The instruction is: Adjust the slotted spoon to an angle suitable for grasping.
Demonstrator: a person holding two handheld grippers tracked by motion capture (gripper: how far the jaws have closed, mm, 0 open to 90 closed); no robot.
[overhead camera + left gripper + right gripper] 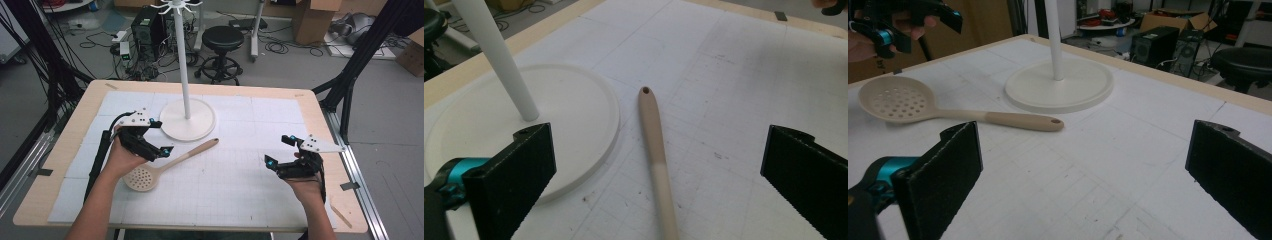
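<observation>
Slotted spoon (167, 165) lies beside white stand base (175, 127), unobstructed.

White pole stand (187, 120) on gridded mat (240, 165); beige slotted spoon (150, 172) beside its base; black stool (222, 40) beyond table

A beige plastic spoon with a round bowl full of small holes (162, 167) lies flat on the white gridded tabletop (240, 170). Its long handle has a little hole at the tip, and that tip lies just beside the tall white stand with a thin pole and a round flat base (187, 120). The stand is upright. The spoon's bowl lies nearer the front edge.
</observation>
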